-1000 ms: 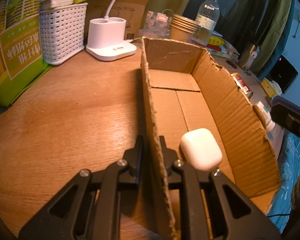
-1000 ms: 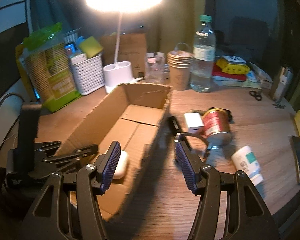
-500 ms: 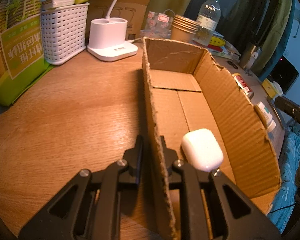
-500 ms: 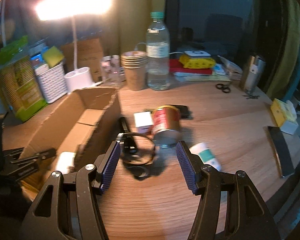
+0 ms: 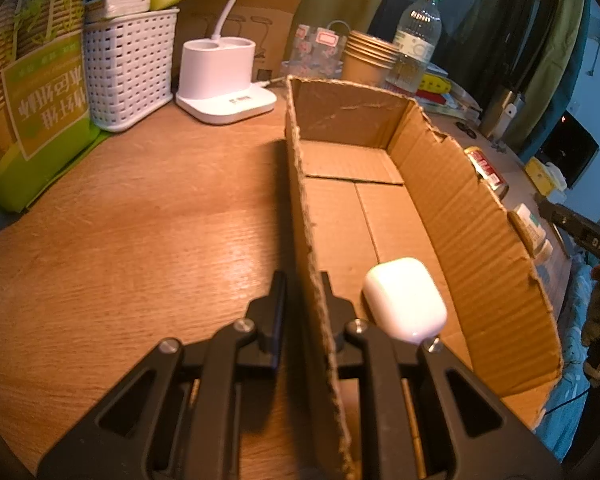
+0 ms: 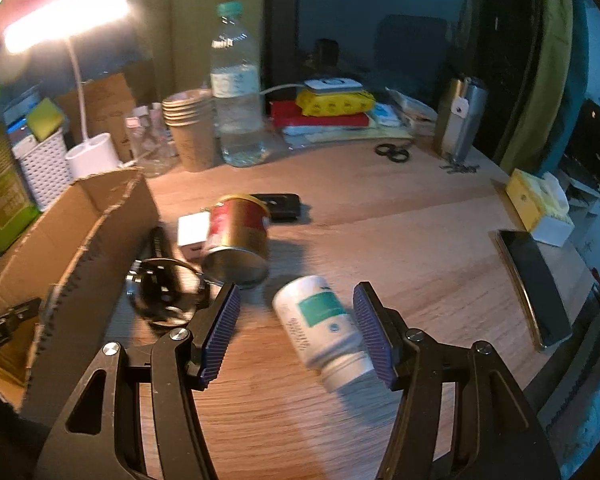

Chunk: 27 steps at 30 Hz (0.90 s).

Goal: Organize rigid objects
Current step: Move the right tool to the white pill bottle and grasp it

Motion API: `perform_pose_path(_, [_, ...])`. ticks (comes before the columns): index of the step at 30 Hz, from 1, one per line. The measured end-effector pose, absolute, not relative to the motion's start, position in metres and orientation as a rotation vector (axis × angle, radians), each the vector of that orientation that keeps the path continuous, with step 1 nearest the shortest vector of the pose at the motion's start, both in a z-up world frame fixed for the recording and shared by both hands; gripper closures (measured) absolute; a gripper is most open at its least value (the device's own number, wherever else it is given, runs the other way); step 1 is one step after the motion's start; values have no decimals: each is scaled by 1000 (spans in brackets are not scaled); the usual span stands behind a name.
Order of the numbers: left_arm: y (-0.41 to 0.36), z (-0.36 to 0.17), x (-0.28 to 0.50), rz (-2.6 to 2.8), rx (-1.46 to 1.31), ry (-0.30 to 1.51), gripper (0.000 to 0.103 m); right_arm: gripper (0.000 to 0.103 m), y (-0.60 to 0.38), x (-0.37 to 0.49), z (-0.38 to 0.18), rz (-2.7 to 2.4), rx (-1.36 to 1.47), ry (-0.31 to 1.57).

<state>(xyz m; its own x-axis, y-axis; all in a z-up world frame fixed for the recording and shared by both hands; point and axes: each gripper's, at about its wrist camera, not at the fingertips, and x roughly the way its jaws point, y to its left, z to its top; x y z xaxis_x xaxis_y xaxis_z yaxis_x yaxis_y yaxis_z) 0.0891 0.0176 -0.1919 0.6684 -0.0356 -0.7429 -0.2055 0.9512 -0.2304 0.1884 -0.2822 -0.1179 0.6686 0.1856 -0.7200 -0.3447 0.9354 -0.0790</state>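
Note:
My left gripper (image 5: 302,280) is shut on the near left wall of an open cardboard box (image 5: 452,208), one finger inside and one outside. A white earbud case (image 5: 404,300) lies on the box floor beside the inner finger. My right gripper (image 6: 297,296) stands open over the table to the right of the box (image 6: 80,240). A white pill bottle with a teal label (image 6: 320,320) lies on its side between the pads, close to the right pad. A red and gold can (image 6: 238,236), a white charger cube (image 6: 192,232) and a black looped item (image 6: 160,288) lie just beyond.
A water bottle (image 6: 236,92), stacked paper cups (image 6: 190,128), a lamp base (image 5: 224,80) and a white basket (image 5: 128,64) line the back. Scissors (image 6: 392,152), a yellow box (image 6: 536,204) and a phone (image 6: 532,280) sit near the table's right edge.
My right gripper has swung right, from over the box to the white pill bottle, which now lies between its pads. The left gripper has kept its hold on the box wall.

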Motion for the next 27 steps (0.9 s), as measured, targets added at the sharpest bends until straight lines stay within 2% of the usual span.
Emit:
perform_pose_path(22, [19,-191,88,100,-305,837,89,41,-288,209,-151,310,-197,880])
perform_pose_path(27, [18,-191,88,100,-305,837,89,45,-288,208,-154,300,-206,886])
